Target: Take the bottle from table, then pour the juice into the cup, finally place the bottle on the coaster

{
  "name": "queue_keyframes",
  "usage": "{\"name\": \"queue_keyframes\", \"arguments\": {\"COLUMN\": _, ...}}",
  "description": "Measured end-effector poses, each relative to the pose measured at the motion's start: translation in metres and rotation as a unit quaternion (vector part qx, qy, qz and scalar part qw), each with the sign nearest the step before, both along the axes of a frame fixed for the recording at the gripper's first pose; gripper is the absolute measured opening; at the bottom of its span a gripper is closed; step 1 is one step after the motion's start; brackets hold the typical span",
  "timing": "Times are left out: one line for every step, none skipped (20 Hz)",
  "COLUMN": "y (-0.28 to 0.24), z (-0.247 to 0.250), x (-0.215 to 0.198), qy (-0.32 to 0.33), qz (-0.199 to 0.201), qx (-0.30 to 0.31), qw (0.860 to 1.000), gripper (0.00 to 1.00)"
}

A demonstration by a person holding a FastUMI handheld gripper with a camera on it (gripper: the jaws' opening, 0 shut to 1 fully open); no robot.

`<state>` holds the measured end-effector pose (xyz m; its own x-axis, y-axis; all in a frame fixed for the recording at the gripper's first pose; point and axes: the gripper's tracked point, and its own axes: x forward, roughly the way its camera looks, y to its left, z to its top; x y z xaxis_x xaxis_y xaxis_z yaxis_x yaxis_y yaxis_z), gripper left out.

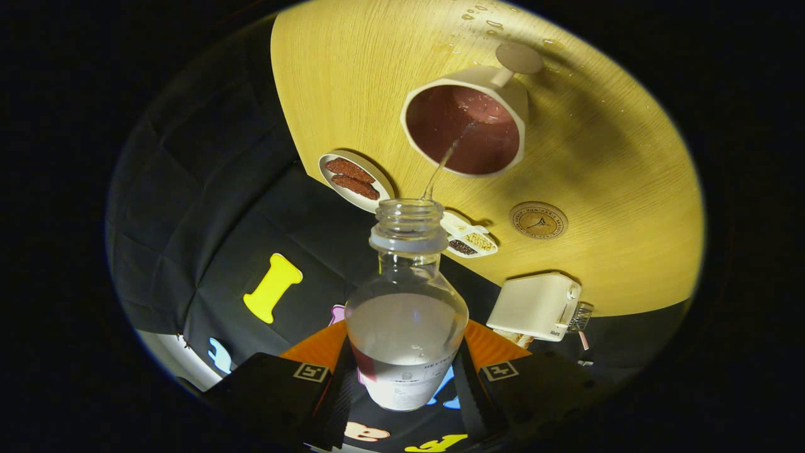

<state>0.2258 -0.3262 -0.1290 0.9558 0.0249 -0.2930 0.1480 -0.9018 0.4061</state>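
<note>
Mid-pour right now: fingers (405, 377) clamped on the tilted bottle (407, 314), thin stream landing in the cup (465, 123). Next up I'd say tip it upright, then head for the coaster (538, 220) near the surface's edge.

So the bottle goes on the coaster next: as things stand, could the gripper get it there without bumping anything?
Probably yes. The gripper, shut on the bottle, is pouring into the cup. The coaster lies bare between cup, snack tray and white box, with gaps around it.
</note>
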Motion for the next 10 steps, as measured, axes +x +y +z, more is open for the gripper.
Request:
{"name": "queue_keyframes", "arguments": {"y": -0.0015, "z": -0.0006, "x": -0.001, "qy": 0.0, "qz": -0.002, "qx": 0.001, "qw": 1.0, "gripper": 0.73}}
{"name": "queue_keyframes", "arguments": {"y": -0.003, "z": -0.0012, "x": -0.0016, "qy": 0.003, "qz": -0.004, "qx": 0.0, "qw": 1.0, "gripper": 0.73}}
{"name": "queue_keyframes", "arguments": {"y": -0.0052, "z": -0.001, "x": -0.0021, "qy": 0.003, "qz": -0.008, "qx": 0.002, "qw": 1.0, "gripper": 0.73}}
{"name": "queue_keyframes", "arguments": {"y": -0.0064, "z": -0.0002, "x": -0.0022, "qy": 0.002, "qz": -0.012, "qx": 0.007, "qw": 1.0, "gripper": 0.73}}
{"name": "queue_keyframes", "arguments": {"y": -0.0077, "z": 0.0004, "x": -0.0012, "qy": 0.003, "qz": -0.015, "qx": 0.011, "qw": 1.0, "gripper": 0.73}}
{"name": "queue_keyframes", "arguments": {"y": -0.0077, "z": 0.0007, "x": -0.0013, "qy": 0.002, "qz": -0.016, "qx": 0.014, "qw": 1.0, "gripper": 0.73}}
{"name": "queue_keyframes", "arguments": {"y": -0.0077, "z": 0.0006, "x": -0.0012, "qy": 0.002, "qz": -0.015, "qx": 0.016, "qw": 1.0, "gripper": 0.73}}
{"name": "queue_keyframes", "arguments": {"y": -0.0074, "z": 0.0011, "x": -0.0012, "qy": 0.001, "qz": -0.016, "qx": 0.018, "qw": 1.0, "gripper": 0.73}}
{"name": "queue_keyframes", "arguments": {"y": -0.0085, "z": 0.0009, "x": -0.0006, "qy": 0.002, "qz": -0.018, "qx": 0.019, "qw": 1.0, "gripper": 0.73}}
{"name": "queue_keyframes", "arguments": {"y": -0.0085, "z": 0.0014, "x": -0.0002, "qy": 0.002, "qz": -0.019, "qx": 0.02, "qw": 1.0, "gripper": 0.73}}
